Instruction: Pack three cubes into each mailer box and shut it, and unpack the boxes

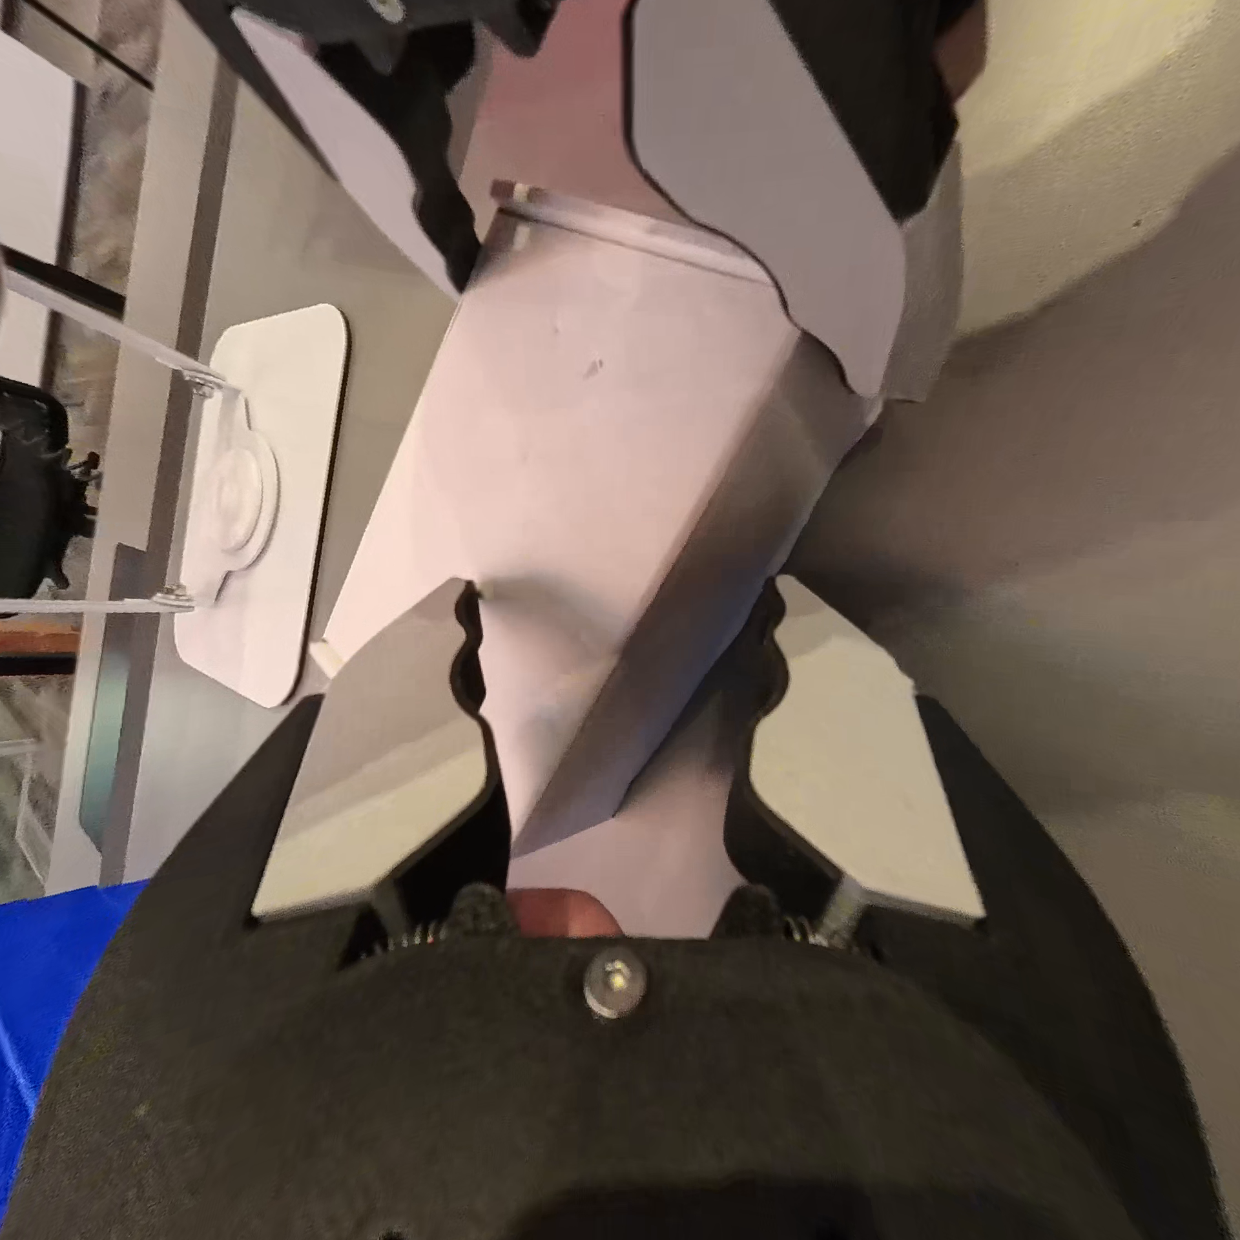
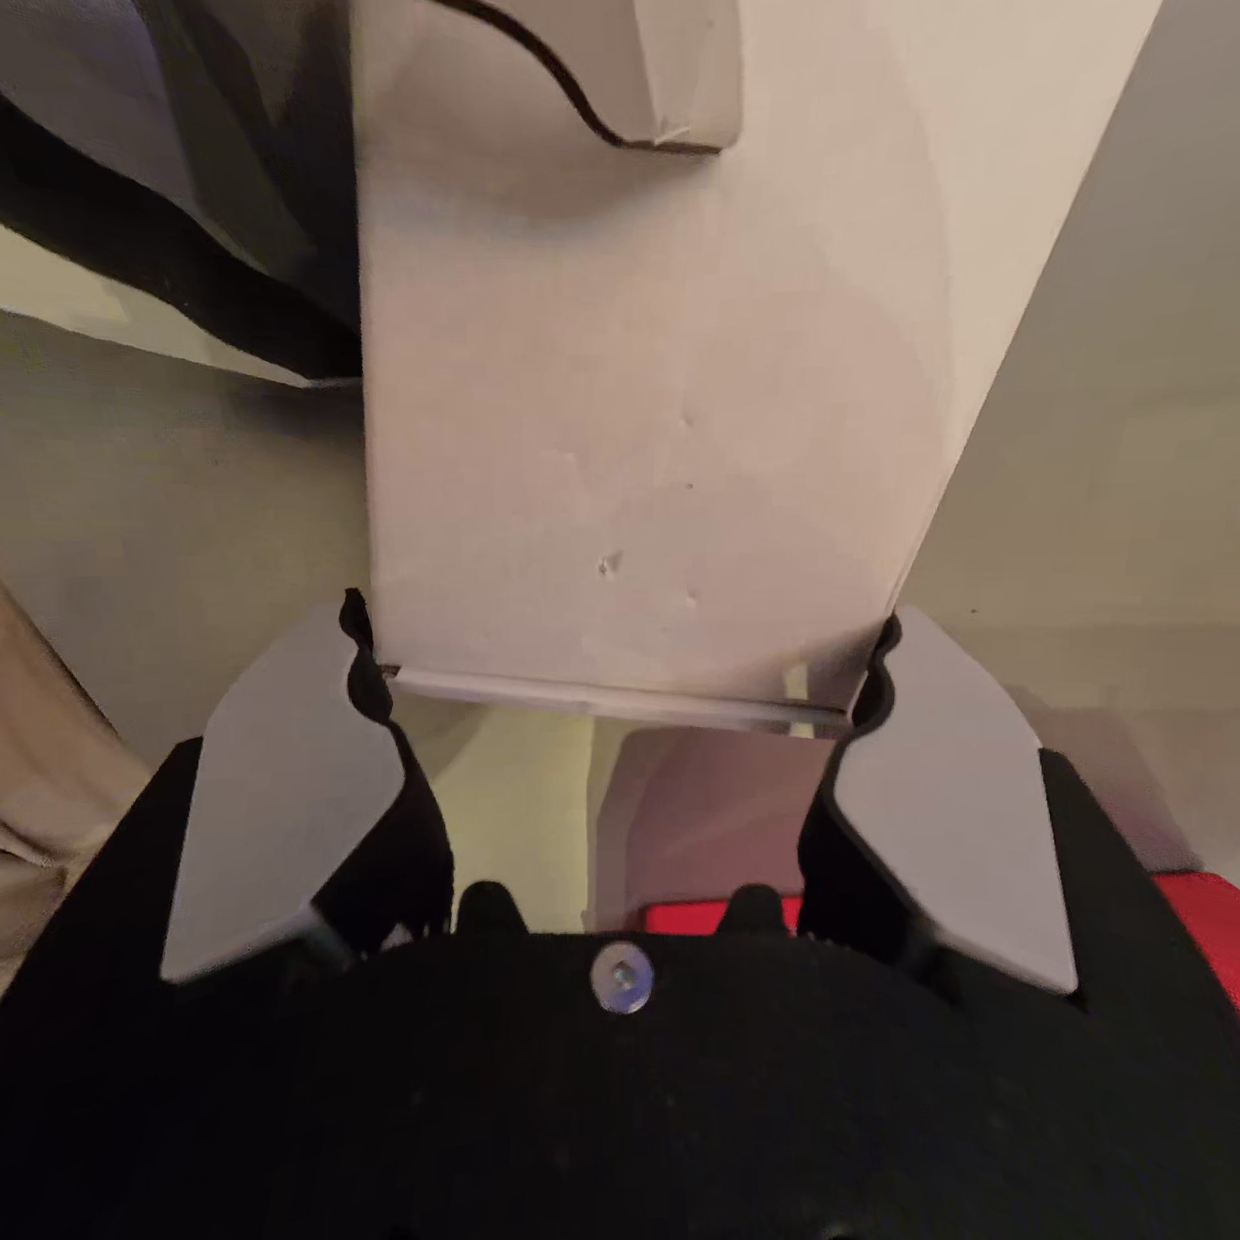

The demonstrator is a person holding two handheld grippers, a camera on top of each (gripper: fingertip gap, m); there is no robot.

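Observation:
A white mailer box (image 1: 590, 470) is held between both grippers and looks shut. My left gripper (image 1: 621, 590) is shut on its near end. My right gripper (image 1: 657, 322) grips the far end at the top of the left wrist view. In the right wrist view the box (image 2: 637, 402) fills the middle, and my right gripper (image 2: 623, 614) is shut on its near edge. One of the left gripper's fingers (image 2: 671, 80) lies over the box's far end. A red object, perhaps a cube (image 2: 711, 916), shows below the box; it also shows in the left wrist view (image 1: 563, 912).
A white panel with a clear suction mount (image 1: 268, 503) stands at the left. A blue surface (image 1: 54, 1006) lies at the lower left. Beige cloth (image 2: 40, 771) is at the left edge, and another red patch (image 2: 1224, 939) at the right edge. Tip to tip, the grippers are about 7 cm apart.

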